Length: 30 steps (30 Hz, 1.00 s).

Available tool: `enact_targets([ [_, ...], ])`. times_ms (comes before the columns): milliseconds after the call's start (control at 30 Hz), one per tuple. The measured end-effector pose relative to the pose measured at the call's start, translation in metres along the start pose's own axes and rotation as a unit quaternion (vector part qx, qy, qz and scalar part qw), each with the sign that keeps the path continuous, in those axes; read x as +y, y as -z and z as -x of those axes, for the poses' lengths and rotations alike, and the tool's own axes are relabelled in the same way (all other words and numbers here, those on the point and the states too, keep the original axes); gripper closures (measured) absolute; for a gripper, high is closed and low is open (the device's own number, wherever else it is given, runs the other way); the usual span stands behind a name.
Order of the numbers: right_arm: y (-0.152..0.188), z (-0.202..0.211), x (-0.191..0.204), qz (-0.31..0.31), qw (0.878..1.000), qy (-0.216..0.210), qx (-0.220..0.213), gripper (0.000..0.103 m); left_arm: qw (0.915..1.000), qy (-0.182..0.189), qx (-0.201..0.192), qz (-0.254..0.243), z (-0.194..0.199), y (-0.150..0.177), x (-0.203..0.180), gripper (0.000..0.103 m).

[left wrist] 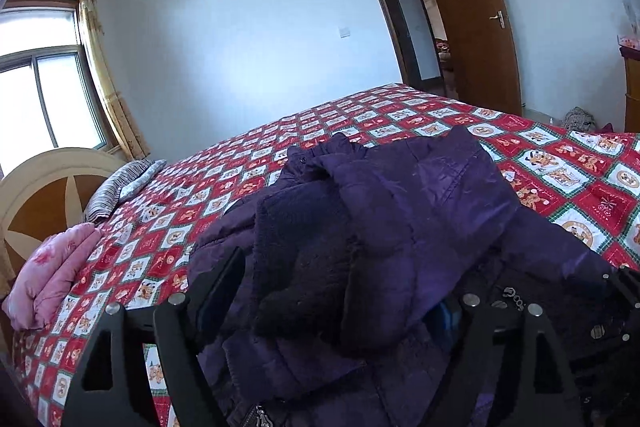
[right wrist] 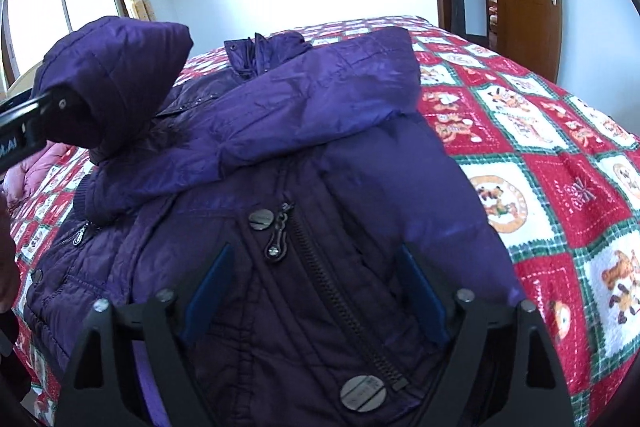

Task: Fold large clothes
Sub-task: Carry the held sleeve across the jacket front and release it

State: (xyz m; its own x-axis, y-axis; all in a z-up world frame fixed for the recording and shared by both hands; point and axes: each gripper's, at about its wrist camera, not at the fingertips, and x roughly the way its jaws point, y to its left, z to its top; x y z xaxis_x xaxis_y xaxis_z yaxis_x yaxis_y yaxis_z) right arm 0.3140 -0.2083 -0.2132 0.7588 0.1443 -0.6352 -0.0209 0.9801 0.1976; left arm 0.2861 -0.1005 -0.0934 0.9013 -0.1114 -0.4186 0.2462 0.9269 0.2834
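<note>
Showing a dark purple quilted zip-up jacket (right wrist: 360, 147) lying front-up across a red, white and green checked cartoon-print bedspread (right wrist: 560, 187). Holding the right claw (right wrist: 316, 253) released, blue pads spread over the zipper. Keeping the left claw (left wrist: 430, 267) released too, one purple sleeve (right wrist: 116, 67) draping over its finger.

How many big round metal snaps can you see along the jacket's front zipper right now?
2. One snap sits beside the zipper pull; the other snap is lower, near the hem. More may be hidden under the folded sleeve.
</note>
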Motion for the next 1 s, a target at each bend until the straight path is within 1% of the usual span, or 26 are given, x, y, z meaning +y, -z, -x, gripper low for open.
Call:
enact_targets([
  [67,0.0,-0.001,-0.001,-0.001,1.0,-0.002,0.002,0.017,0.9995,0.026,-0.014,0.005,0.008,0.004,0.004,0.022],
  [100,0.0,-0.001,-0.001,-0.003,1.0,-0.004,0.004,0.017,0.9993,0.032,-0.018,0.003,0.01,0.005,0.003,0.021],
  [233,-0.001,-0.005,-0.001,-0.005,1.0,0.0,0.009,0.017,0.9981,0.058,-0.008,-0.018,0.014,0.022,-0.007,0.02],
  [267,-0.001,-0.006,0.0,-0.004,1.0,0.003,0.01,0.017,0.9979,0.062,-0.006,-0.015,0.015,0.024,-0.007,0.02],
  [367,-0.001,-0.007,0.001,-0.002,1.0,0.008,0.012,0.017,0.9953,0.096,-0.002,0.013,0.021,0.028,-0.007,0.02],
  [400,-0.001,-0.007,0.001,-0.002,1.0,0.008,0.013,0.017,0.9942,0.106,-0.003,0.016,0.024,0.029,-0.009,0.02],
  [433,-0.001,-0.007,0.0,-0.002,1.0,0.009,0.014,0.017,0.9942,0.107,-0.006,0.008,0.027,0.03,-0.016,0.02],
  [500,-0.001,-0.007,0.0,-0.002,1.0,0.009,0.016,0.017,0.9955,0.091,-0.016,-0.024,0.03,0.032,-0.027,0.018],
  [533,-0.002,-0.007,0.0,-0.003,1.0,0.009,0.016,0.017,0.9959,0.086,-0.019,-0.025,0.031,0.032,-0.026,0.017],
  [600,-0.001,-0.004,0.0,-0.006,1.0,0.008,0.015,0.017,0.9956,0.092,-0.019,0.003,0.032,0.03,-0.011,0.017],
  [667,0.0,-0.001,-0.001,-0.012,1.0,0.003,0.014,0.017,0.9951,0.089,-0.018,0.039,0.029,0.028,0.011,0.015],
  [700,0.001,0.002,-0.002,-0.014,1.0,0.0,0.012,0.017,0.9943,0.083,-0.019,0.064,0.027,0.028,0.028,0.014],
  [733,0.002,0.006,-0.002,-0.014,1.0,-0.001,0.01,0.017,0.9939,0.075,-0.019,0.078,0.025,0.029,0.041,0.012],
  [767,0.003,0.009,-0.002,-0.016,1.0,-0.002,0.006,0.017,0.9941,0.059,-0.018,0.09,0.022,0.031,0.055,0.009],
  [833,0.002,0.019,-0.004,-0.031,0.999,-0.015,-0.01,0.017,0.9946,0.026,-0.002,0.101,0.011,0.037,0.077,0.009],
  [867,0.0,0.023,-0.004,-0.039,0.999,-0.025,-0.016,0.017,0.9943,0.015,0.004,0.105,0.007,0.04,0.085,0.009],
  [900,-0.002,0.027,-0.004,-0.046,0.998,-0.038,-0.021,0.017,0.9933,-0.005,0.017,0.114,-0.003,0.046,0.097,0.009],
  [933,-0.004,0.03,-0.003,-0.052,0.997,-0.053,-0.025,0.017,0.9921,-0.016,0.029,0.121,-0.01,0.051,0.105,0.009],
  [1000,-0.009,0.034,0.001,-0.062,0.994,-0.084,-0.029,0.017,0.9879,-0.026,0.057,0.142,-0.026,0.064,0.119,0.009],
])
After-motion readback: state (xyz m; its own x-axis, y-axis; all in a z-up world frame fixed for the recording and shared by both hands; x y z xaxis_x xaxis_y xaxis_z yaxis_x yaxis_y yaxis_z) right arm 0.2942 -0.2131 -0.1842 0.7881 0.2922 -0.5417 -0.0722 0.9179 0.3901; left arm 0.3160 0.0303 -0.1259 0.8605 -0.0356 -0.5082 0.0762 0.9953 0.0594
